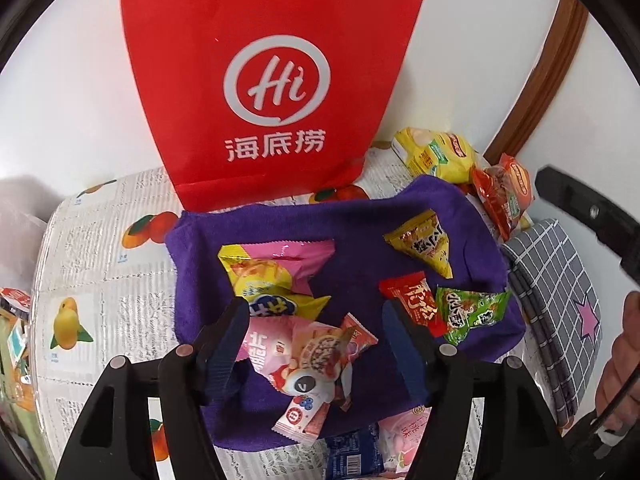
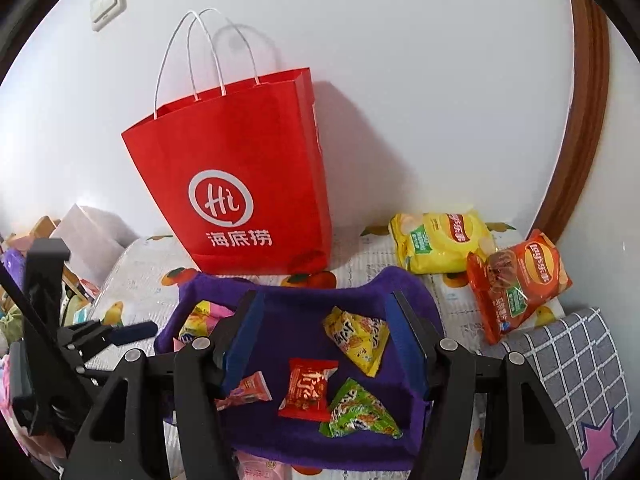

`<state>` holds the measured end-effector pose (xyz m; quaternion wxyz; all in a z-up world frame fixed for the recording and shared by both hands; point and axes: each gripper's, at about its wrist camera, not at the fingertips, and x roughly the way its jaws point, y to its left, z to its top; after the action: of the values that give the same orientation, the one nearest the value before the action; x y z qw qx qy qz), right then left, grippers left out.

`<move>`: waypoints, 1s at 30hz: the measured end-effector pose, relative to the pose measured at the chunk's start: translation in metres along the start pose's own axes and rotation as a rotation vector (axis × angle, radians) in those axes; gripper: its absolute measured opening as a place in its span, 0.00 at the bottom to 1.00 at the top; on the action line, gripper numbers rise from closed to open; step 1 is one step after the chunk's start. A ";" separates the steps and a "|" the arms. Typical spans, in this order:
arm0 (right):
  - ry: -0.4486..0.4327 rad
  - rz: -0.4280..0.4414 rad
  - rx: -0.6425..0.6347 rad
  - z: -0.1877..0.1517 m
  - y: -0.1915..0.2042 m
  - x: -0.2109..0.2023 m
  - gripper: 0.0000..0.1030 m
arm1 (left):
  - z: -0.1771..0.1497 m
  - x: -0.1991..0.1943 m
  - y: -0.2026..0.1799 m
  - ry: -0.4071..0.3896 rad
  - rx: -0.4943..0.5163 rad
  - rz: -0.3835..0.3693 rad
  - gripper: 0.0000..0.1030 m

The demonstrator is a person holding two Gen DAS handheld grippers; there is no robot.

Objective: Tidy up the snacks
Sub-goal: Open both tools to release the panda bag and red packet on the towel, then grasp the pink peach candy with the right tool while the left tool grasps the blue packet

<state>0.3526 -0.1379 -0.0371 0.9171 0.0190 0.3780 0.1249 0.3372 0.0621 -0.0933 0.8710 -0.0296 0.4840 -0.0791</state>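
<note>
I take the purple cloth (image 1: 348, 240) as my landmark. My left gripper (image 1: 316, 344) stands with fingers apart over the pink snack pile (image 1: 308, 356) at the near edge of the cloth, gripping nothing. My right gripper (image 2: 324, 344) hangs wide and empty over the red packet (image 2: 308, 388) near the cloth's middle. I should lower straight, close on one packet only, then carry it to the red bag (image 2: 240, 184) behind the cloth.

left gripper (image 1: 316, 344): black angular frame, dark blue ribbed pads, round silver pivot pins | right gripper (image 2: 326, 344): matching black frame, blue pads, silver pins | hand (image 1: 618, 364): bare, no sleeve visible
</note>
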 end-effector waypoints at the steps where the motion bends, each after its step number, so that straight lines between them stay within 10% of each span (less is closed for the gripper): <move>1: 0.005 0.004 0.007 -0.003 0.000 -0.001 0.61 | 0.000 -0.002 0.001 -0.006 -0.006 0.003 0.65; 30: 0.360 0.070 0.027 -0.173 0.042 0.037 0.61 | 0.001 -0.055 0.005 -0.128 -0.038 -0.050 0.65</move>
<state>0.2478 -0.0989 -0.1807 0.8295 0.0218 0.5367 0.1528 0.3099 0.0763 -0.0476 0.8971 -0.0629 0.4280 -0.0895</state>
